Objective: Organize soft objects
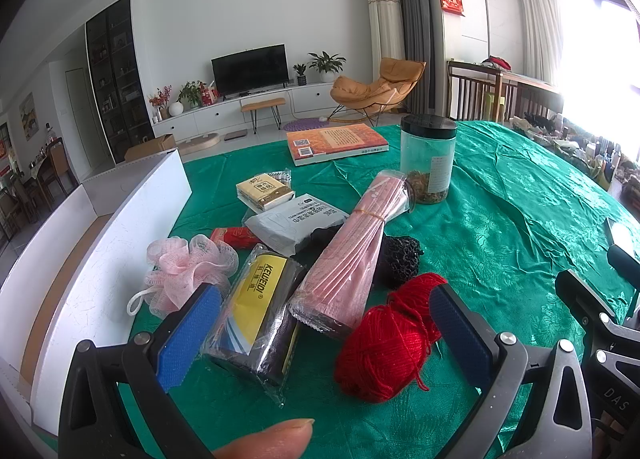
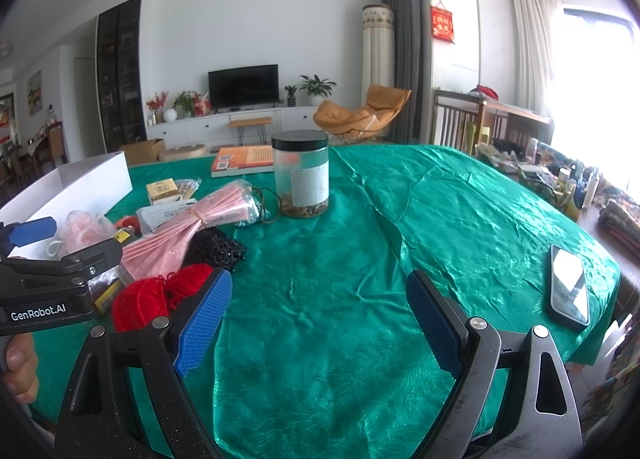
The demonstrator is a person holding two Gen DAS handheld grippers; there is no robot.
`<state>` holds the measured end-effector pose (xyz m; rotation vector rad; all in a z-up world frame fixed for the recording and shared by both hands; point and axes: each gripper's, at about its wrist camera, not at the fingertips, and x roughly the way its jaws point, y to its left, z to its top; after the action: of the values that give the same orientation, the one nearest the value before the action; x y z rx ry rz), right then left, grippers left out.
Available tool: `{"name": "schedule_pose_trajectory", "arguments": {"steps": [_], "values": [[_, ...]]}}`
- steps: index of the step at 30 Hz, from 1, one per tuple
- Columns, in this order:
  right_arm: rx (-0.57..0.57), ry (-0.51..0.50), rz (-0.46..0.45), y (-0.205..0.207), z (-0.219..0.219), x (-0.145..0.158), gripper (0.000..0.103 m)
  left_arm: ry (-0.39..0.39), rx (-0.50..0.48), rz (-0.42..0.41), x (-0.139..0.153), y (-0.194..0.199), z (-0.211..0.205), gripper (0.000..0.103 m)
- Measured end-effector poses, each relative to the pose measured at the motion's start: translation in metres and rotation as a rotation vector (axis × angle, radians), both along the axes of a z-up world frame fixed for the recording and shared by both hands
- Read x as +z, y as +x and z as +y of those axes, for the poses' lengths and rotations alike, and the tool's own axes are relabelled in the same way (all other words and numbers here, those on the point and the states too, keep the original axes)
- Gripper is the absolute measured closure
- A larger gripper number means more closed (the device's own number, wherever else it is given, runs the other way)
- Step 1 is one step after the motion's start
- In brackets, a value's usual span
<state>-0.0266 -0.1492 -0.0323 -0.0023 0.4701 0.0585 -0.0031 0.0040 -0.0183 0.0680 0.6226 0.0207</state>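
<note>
On the green tablecloth [image 1: 500, 243] lies a heap of soft things: red yarn [image 1: 384, 343], a black mesh scrubber [image 1: 400, 259], a wrapped pink mask bundle [image 1: 352, 255], a yellow-and-black packaged cloth [image 1: 256, 319], a pink bath pouf [image 1: 184, 271]. My left gripper [image 1: 324, 335] is open just above them, its jaws straddling the packaged cloth and the yarn, holding nothing. My right gripper [image 2: 320, 319] hangs open over bare cloth, right of the yarn [image 2: 152, 299]. The left gripper [image 2: 60, 267] shows at the left edge of the right wrist view.
An open white box [image 1: 132, 219] stands at the left. Behind the heap are a wipes pack [image 1: 296, 223], a tissue pack [image 1: 264, 191], a clear jar [image 1: 428, 159] and a book [image 1: 336, 141]. A phone [image 2: 568, 287] lies near the table's right edge.
</note>
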Motion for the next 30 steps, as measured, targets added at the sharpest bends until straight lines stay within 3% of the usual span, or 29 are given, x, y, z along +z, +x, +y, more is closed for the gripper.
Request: {"name": "schedule_pose_trajectory", "arguments": {"steps": [30], "values": [[0.001, 0.002, 0.004, 0.0006, -0.0002, -0.0005, 0.012, 0.005, 0.000, 0.007, -0.0027, 0.0004, -0.0011, 0.000]]}}
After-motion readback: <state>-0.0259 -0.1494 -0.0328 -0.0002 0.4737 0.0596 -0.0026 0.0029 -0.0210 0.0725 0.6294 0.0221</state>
